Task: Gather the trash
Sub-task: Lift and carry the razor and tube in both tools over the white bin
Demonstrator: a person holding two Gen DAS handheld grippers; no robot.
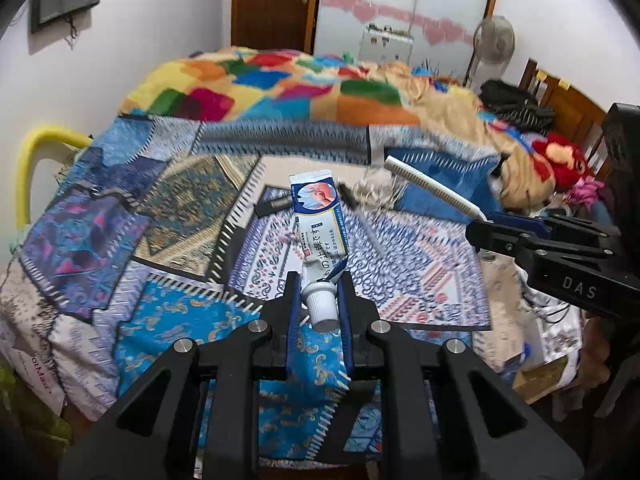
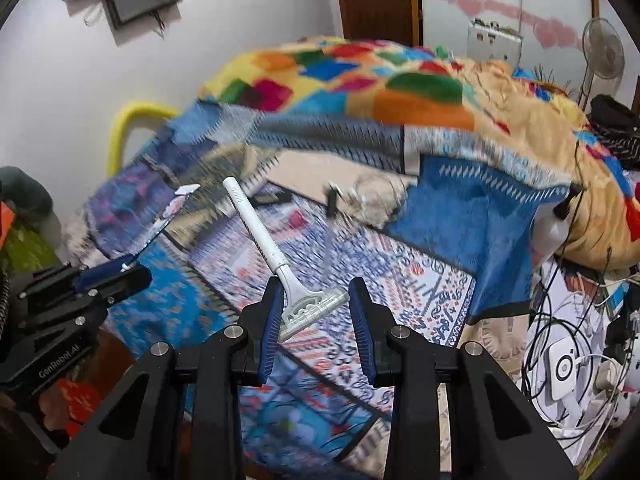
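In the left wrist view, the left gripper (image 1: 319, 294) is clenched on the white cap of one ointment tube (image 1: 320, 220) with Japanese print, lifted above the patchwork bedspread (image 1: 180, 308). "DAS" marks the right gripper (image 1: 486, 226).

In the right wrist view, the right gripper (image 2: 314, 300) clamps one white disposable razor (image 2: 276, 264) by its head. "GenRobot.AI" marks the left gripper (image 2: 132, 268).

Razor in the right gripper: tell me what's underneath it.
The razor hangs clear in the right gripper, head clamped, handle pointing away. Beneath is only the patterned patchwork bedspread. The small patch directly behind the razor head is covered.
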